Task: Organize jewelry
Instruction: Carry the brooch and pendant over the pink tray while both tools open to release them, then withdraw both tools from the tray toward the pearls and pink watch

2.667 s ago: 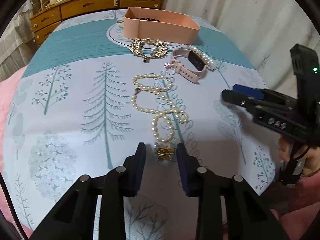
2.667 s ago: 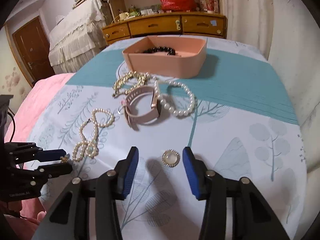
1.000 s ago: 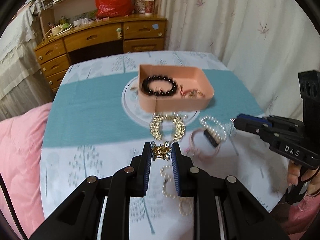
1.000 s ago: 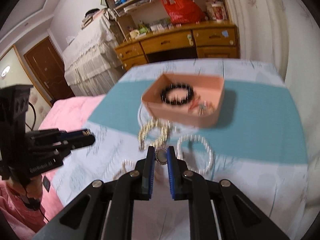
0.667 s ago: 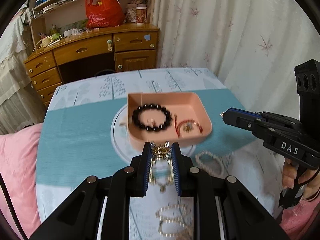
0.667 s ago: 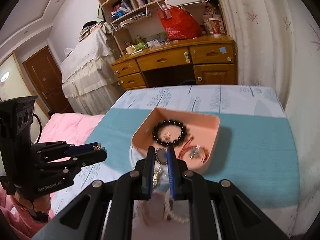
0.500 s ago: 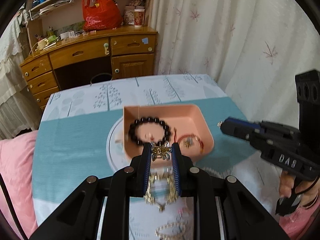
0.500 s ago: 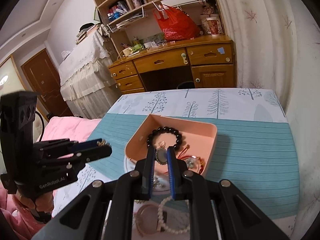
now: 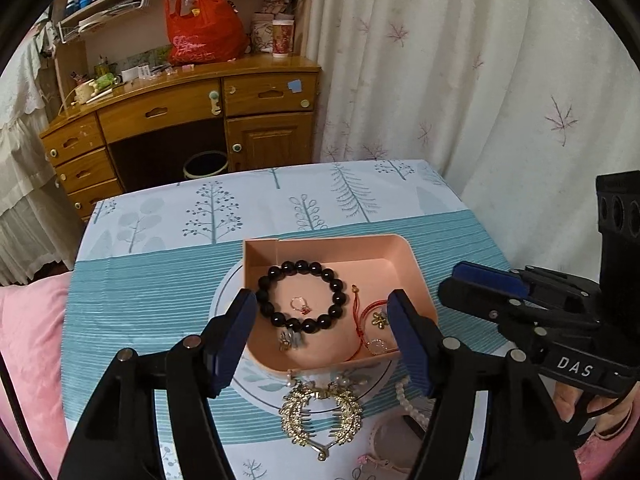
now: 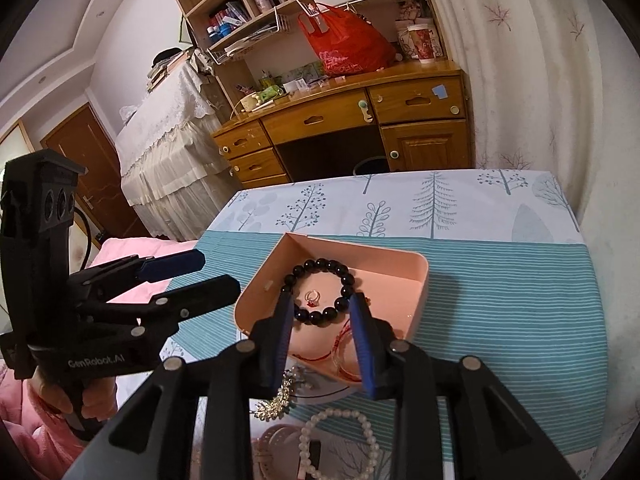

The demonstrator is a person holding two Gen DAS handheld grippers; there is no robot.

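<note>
Presently both grippers are held above the pink tray (image 9: 412,264), which is set on the teal-striped band of the tablecloth (image 9: 140,280), toward the table's far edge. The left gripper (image 9: 322,320) is seen with its jaws opening wide, nothing pinched between them. The right gripper (image 10: 322,328) is likewise opening, its jaws parted and empty.

Inside the tray a black bead bracelet (image 9: 302,298) is laid, with a small ring (image 9: 300,305) within its loop, a little gold clip (image 9: 291,340) at the near wall, and a red cord piece (image 9: 370,316) toward the right wall. Just outside the tray's near wall a gold leaf hairpiece (image 9: 320,412) is left on the cloth, and a pearl bracelet (image 10: 340,440) beside it.
</note>
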